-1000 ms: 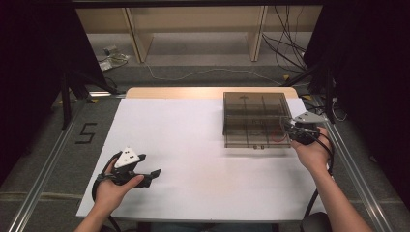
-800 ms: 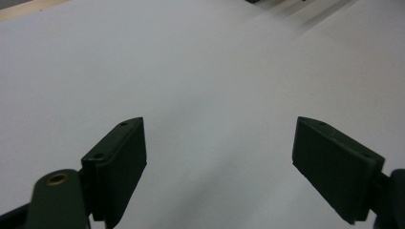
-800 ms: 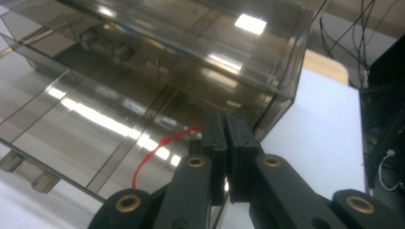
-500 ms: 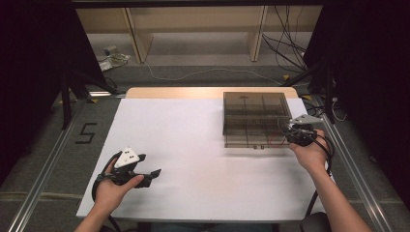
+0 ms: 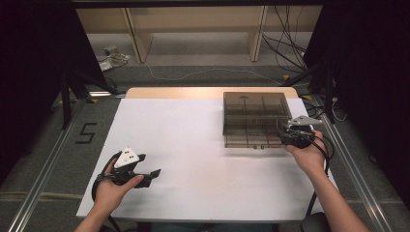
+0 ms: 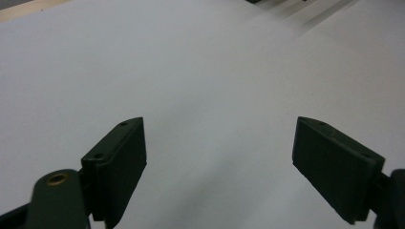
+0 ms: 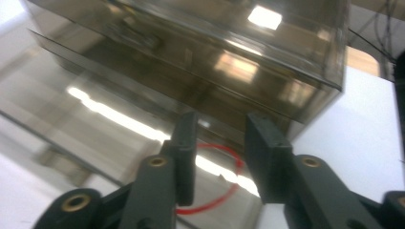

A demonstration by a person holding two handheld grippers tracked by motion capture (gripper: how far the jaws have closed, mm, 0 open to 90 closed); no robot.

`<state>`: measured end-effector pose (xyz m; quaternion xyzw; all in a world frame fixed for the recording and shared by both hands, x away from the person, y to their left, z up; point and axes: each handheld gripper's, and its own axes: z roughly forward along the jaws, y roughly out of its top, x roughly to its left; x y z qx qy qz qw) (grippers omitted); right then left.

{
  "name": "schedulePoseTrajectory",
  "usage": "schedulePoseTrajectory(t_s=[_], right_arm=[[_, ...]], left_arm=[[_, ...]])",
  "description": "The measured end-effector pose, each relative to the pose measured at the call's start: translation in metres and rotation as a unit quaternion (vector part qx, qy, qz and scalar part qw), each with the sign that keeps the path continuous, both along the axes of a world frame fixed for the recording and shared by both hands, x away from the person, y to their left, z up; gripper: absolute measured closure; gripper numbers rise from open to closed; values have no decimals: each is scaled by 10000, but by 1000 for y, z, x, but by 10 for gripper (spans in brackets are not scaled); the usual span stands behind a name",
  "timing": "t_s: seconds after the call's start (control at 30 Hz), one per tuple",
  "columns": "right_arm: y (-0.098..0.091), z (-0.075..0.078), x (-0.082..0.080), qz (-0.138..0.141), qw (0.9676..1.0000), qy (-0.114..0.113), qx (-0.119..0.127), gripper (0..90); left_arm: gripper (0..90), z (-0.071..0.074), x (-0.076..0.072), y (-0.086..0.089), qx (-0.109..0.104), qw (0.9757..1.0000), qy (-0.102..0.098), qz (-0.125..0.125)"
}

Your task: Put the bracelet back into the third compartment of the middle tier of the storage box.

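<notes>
A smoky see-through plastic box (image 5: 251, 118) with inner compartments stands at the back right of the white table (image 5: 193, 145). My right gripper (image 5: 284, 135) sits at the box's near right corner and points into it. In the right gripper view its jaws (image 7: 219, 152) have just been opening and stand a little apart, pressing on nothing. A thin red ring (image 7: 215, 179) shows through the clear plastic behind the gap. The box wall (image 7: 200, 52) rises close ahead. My left gripper (image 5: 151, 176) rests low at the front left, open wide (image 6: 219, 157) over bare white surface.
A wooden strip (image 5: 208, 93) edges the table's far side. Metal rails (image 5: 43, 179) run along both sides. A "5" (image 5: 87, 133) is marked on the floor at left. Cables (image 5: 300, 53) and shelf legs lie beyond the table.
The right gripper's jaws have parted from shut, and that hand has edged slightly left toward the box. The left hand has kept still.
</notes>
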<state>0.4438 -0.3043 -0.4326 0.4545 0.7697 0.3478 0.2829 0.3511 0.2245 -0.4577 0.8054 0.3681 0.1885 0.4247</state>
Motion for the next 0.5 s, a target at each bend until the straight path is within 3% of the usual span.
schedulePoseTrajectory(t_s=[0.17,0.37,0.5], right_arm=[[9,2,-9,56,9992,-41,386,489],[18,2,-20,177,9969,79,756,365],[19,1,-26,270,9961,126,826,296]], left_arm=[[190,0,0,0,6,10000,-6,-8],[189,0,0,0,-1,10000,-6,0],[189,0,0,1,-12,10000,7,2]])
